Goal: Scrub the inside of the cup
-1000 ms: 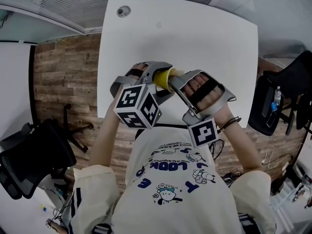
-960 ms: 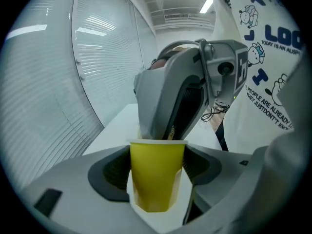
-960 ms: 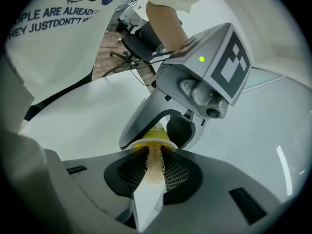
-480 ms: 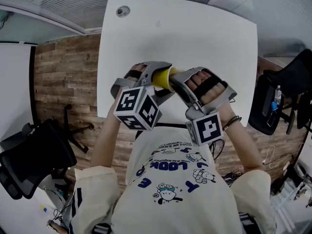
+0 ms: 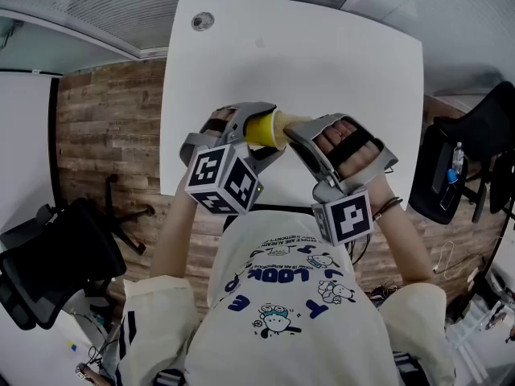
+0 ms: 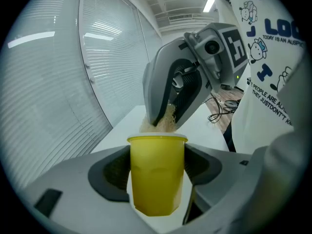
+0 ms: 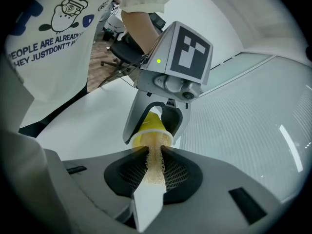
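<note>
Cup (image 5: 262, 129) sits squeezed in the left claw (image 6: 157, 165), mid-frame; the right claw (image 7: 152, 177) pinches the sponge (image 6: 168, 121) at its mouth. Push it deep, twist, keep the cup steady.

White bench (image 5: 322, 55), rounded corners, round cable port (image 5: 202, 21) near its far-left corner. Wood-plank floor (image 5: 105, 127) shows on both sides of it. Black office chair (image 5: 56, 256) at lower left, second black chair (image 5: 475, 147) at the right with a bottle (image 5: 457, 158) against it. Slatted blinds (image 6: 73, 82) run along the far wall. Ceiling strip light (image 6: 209, 3) is on. Loose cables (image 6: 225, 104) lie on the floor by the bench.
</note>
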Demonstrator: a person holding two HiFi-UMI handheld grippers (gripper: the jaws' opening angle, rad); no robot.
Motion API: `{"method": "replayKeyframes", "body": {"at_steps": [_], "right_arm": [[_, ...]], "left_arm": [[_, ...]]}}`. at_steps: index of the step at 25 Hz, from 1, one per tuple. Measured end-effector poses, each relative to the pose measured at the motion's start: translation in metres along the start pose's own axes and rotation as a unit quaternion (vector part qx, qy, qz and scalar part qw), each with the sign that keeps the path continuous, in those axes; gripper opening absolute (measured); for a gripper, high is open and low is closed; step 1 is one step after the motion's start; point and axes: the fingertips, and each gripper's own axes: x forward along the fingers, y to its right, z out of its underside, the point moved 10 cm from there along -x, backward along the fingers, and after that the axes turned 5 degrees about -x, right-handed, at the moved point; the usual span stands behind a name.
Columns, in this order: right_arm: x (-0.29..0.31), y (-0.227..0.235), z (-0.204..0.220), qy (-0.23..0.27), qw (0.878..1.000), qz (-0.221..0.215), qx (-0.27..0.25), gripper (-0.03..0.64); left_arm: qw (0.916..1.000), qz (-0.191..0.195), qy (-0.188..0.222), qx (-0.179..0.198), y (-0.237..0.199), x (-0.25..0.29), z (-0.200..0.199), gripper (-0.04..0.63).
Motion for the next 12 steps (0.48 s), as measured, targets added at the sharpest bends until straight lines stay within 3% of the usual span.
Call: {"method": "replayKeyframes", "body": {"at_steps": [5,9,12], "right_arm": [[-0.010,0.002,0.010,-0.004,0.999,0.027,0.040,0.074],[-0.019,0.010,0.020,0.013,0.990,0.051,0.129,0.074],[-0.026,0.017,0.030,0.026,0.975,0.066,0.211,0.074]], "left_arm": [[0.9992,-0.012,0.013,-0.035,-0.005,-0.003,0.009,0.350],[0.9966,-0.022,0.036,-0.070,-0.009,-0.008,0.014,0.350],[0.9923,-0.042,0.068,-0.095,-0.011,-0.014,0.013,0.350]]}}
